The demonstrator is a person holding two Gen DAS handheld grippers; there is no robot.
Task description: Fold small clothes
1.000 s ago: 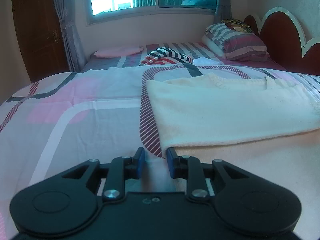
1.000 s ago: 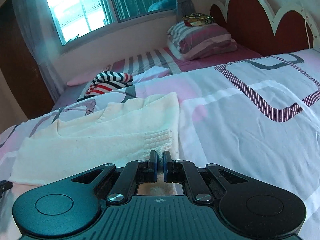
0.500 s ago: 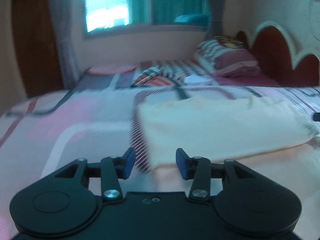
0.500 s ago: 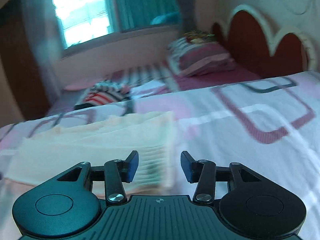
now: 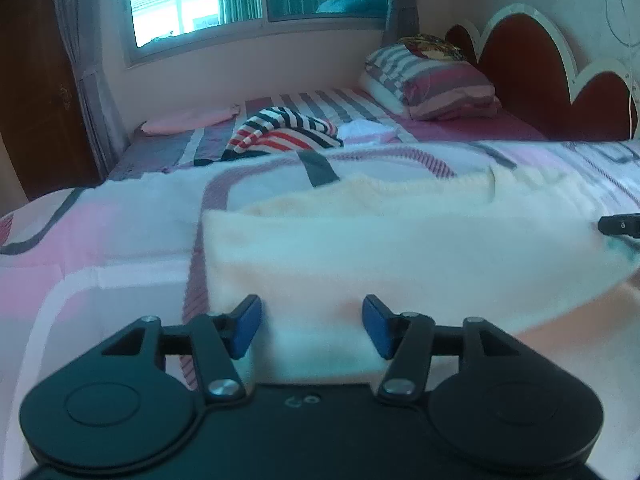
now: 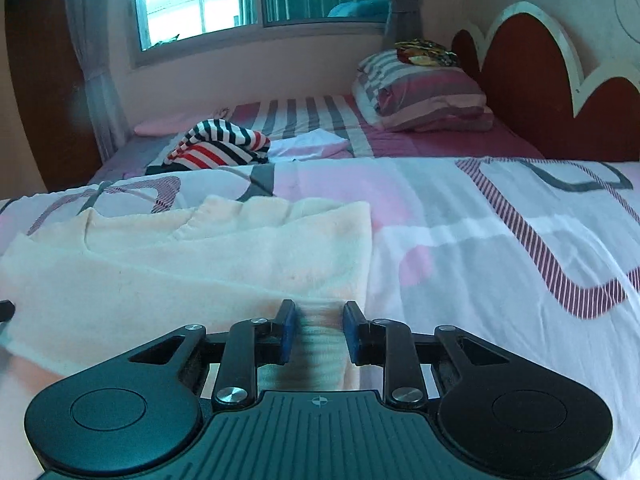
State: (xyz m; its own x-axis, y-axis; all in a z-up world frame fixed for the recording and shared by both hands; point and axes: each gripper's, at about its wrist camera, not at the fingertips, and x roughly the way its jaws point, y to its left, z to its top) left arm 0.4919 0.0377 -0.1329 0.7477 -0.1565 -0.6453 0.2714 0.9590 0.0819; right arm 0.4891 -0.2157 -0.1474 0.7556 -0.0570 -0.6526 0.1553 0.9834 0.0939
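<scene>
We see a fuzzy cream sweater point(image 5: 360, 248) folded flat; left gripper point(image 5: 311, 332) opening, empty; right gripper point(image 6: 319, 332) closing, ribbed hem between, probably not pinched yet.

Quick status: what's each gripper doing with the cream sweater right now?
Left gripper: jaws opening, cream sweater edge between them, not gripped.
Right gripper: jaws closing around the sweater's ribbed hem, not yet clamped.

cream knit sweater point(image 6: 192, 264) lying flat on the bedspread point(image 6: 460, 216), already folded over into a long band; soft fuzzy fabric, bit blurry in both views; in the right wrist view it fills the left half, ribbed hem at about 6 o'clock, neckline notch up around 10 o'clock; in the left wrist view the same sweater point(image 5: 400, 248) stretches from centre out to 3 o'clock, near edge at 6 o'clock
</scene>
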